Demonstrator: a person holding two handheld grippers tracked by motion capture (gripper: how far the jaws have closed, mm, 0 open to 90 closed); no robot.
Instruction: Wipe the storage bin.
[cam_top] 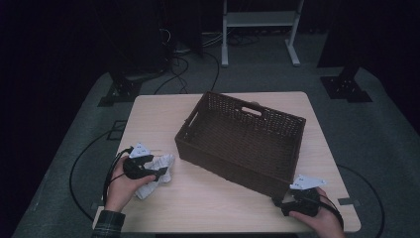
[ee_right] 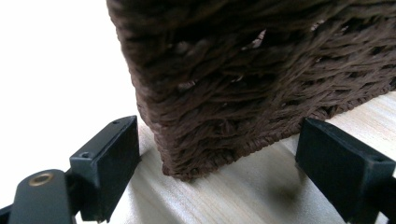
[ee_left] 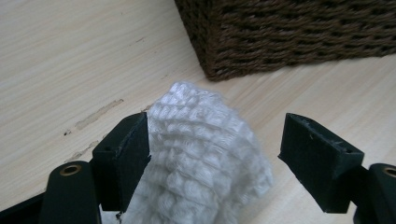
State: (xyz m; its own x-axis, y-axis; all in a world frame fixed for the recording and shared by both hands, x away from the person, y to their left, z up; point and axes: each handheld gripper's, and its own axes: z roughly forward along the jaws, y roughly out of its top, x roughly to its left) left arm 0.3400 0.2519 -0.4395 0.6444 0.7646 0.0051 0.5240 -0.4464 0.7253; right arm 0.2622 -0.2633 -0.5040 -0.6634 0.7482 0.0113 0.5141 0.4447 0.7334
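Two grippers are at work on a pale wooden table [cam_top: 148,119] with a dark brown wicker basket [cam_top: 277,163] set at an angle between them. Your left gripper [cam_top: 159,171] sits at the table's near left with its jaws spread, and a white, knobbly knitted cloth [ee_left: 196,154] lies bunched between them. In the left gripper view the cloth leans against the left jaw while the right jaw stands clear of it, so nothing is pinched. The basket's near corner lies just ahead of and slightly to the right of this gripper. Your right gripper [cam_top: 277,202] rests low at the basket's other near corner, jaws parted, with that woven corner just ahead between them and neither pad touching it. The likely step is getting the cloth into the basket, so take a proper grip first. Centre the jaws over the thickest fold, close until both pads press the fabric, and avoid catching only a loose edge that could slip out. Lift high enough that the hanging cloth clears the rim [cam_top: 233,101] before moving across. Keep the right gripper beside its corner, ready to steady the basket if the cloth drags against it. Release only once the cloth hangs well inside the walls.
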